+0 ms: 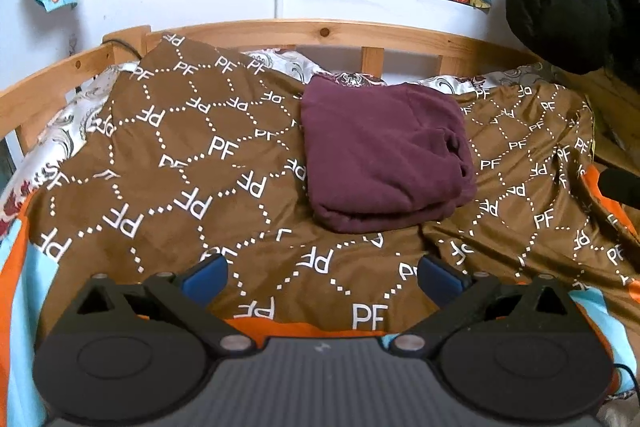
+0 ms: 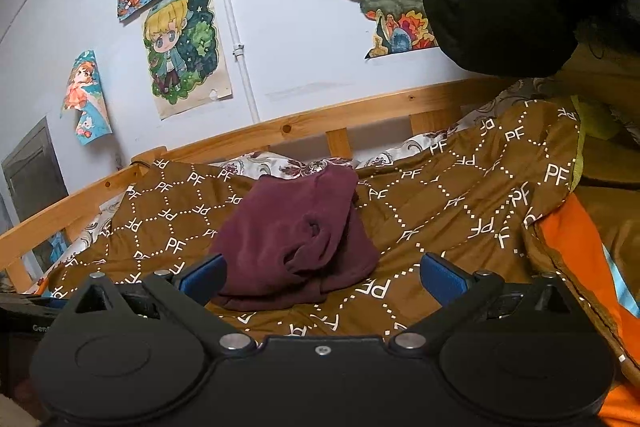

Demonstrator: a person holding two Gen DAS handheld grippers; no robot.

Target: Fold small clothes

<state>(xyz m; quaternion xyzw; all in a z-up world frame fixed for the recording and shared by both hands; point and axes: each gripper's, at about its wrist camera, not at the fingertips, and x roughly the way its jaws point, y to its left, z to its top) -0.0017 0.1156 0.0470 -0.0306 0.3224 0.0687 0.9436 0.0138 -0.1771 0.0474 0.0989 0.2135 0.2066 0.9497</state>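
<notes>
Looking through left wrist view: left gripper point(image 1: 322, 269) spread wide, holding nothing, low in frame; folded maroon garment point(image 1: 384, 157) sits center-right on brown PF-print blanket point(image 1: 180, 155). Right wrist view: right gripper point(image 2: 322, 269) also spread, empty; garment point(image 2: 294, 241) center frame, just beyond its blue fingertips point(image 2: 204, 273).

Open blanket point(image 1: 180, 155) around folded garment point(image 1: 380, 155)

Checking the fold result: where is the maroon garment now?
The maroon garment lies folded on the brown blanket, mid-bed near the wooden rail, ahead of both open grippers.
</notes>
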